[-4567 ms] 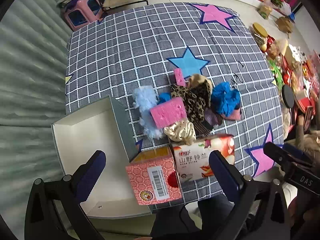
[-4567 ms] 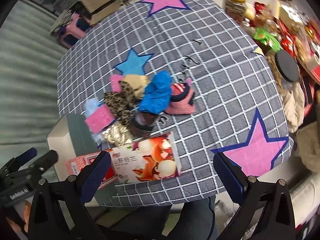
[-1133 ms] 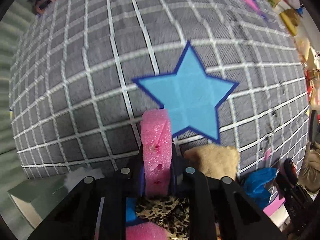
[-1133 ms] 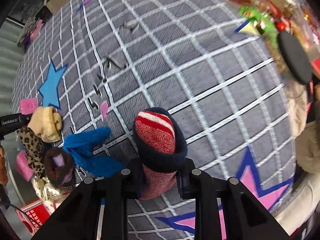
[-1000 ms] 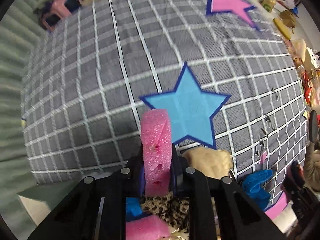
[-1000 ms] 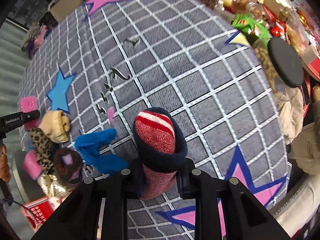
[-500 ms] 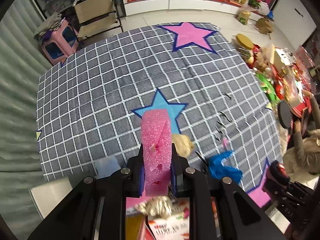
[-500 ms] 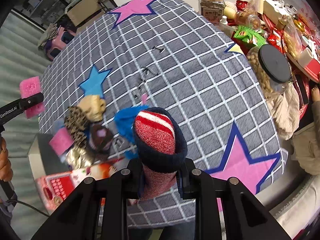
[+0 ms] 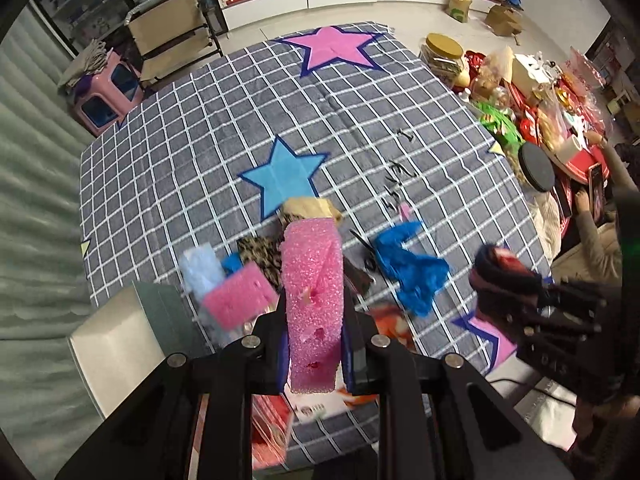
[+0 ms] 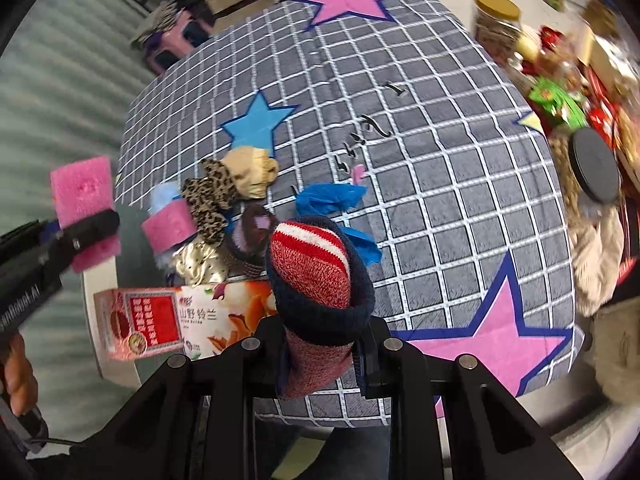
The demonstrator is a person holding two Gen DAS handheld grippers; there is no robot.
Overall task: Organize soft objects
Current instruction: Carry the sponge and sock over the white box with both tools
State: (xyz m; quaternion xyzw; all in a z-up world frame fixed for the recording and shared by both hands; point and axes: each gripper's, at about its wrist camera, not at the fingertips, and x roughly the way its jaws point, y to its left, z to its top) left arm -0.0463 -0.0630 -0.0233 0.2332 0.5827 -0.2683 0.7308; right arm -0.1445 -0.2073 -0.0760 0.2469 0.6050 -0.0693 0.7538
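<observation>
Carrying well means keeping the left gripper point(image 9: 314, 336) clenched on the pink sponge point(image 9: 313, 300) and the right gripper point(image 10: 320, 344) on the red sock point(image 10: 316, 276) until each sits squarely over the near-left white box point(image 9: 108, 344).

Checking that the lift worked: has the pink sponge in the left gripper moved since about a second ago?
Yes. The pink sponge, clamped in the left gripper, has risen up and back from the blue star, which now looks far smaller and farther.
</observation>
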